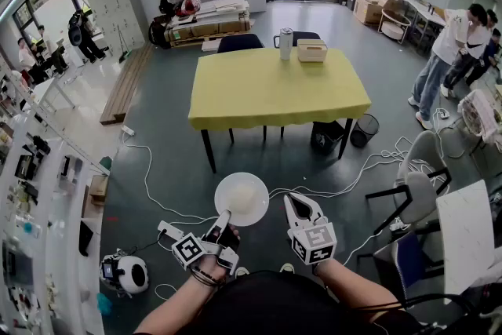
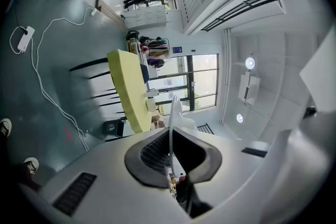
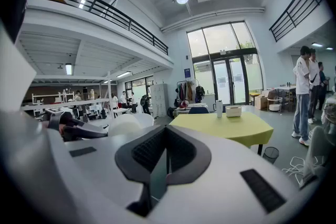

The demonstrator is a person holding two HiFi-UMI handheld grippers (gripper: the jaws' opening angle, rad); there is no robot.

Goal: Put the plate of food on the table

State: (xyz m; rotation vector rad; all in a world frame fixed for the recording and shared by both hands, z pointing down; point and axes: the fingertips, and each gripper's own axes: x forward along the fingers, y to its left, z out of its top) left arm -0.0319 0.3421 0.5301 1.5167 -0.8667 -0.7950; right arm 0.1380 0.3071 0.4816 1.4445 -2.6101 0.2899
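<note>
Well short of table [image 1: 274, 90] near edge, over floor [image 1: 169, 169] | my left gripper [image 1: 226, 217] jaws pinch plate [image 1: 223, 188] rim; right gripper [image 1: 296, 204] jaws closed, empty | risk: one-edge grip lets plate tip, spilling food [image 1: 240, 197].

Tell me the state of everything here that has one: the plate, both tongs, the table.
plate: carried in the air, pale food on it, not yet on the table
left tongs: shut on the plate's rim
right tongs: shut, empty
yellow table: bare except a flask and a box at its far edge
</note>
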